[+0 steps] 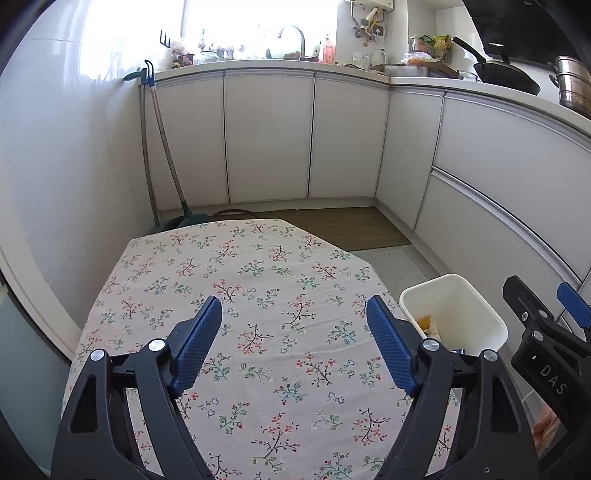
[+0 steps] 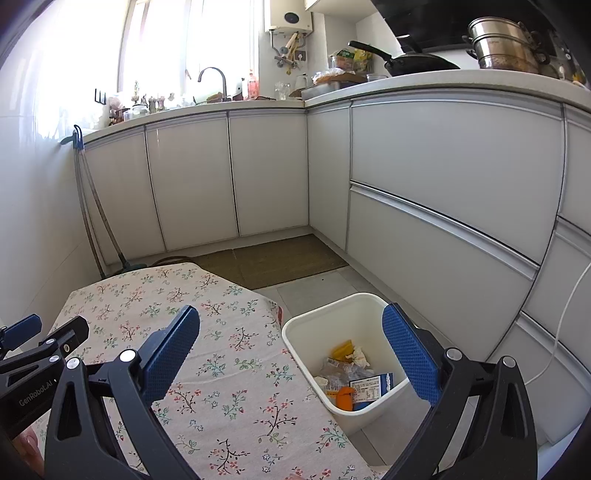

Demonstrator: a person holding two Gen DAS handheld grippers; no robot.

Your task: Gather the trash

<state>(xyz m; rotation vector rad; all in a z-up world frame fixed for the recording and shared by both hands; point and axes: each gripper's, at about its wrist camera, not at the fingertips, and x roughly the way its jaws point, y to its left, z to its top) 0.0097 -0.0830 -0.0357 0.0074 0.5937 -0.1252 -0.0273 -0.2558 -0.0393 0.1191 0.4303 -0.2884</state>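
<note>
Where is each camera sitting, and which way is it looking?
Left wrist: sits on the left tool, looks down over the flowered table toward the cabinets; its open fingers show, plus the right tool and a bit of hand at the right edge.
Right wrist: sits on the right tool, looks over the table's right edge into the bin full of trash; its open fingers show, and the left tool at the left edge.
Shared: table, bin, cabinets, sink tap, pan.
</note>
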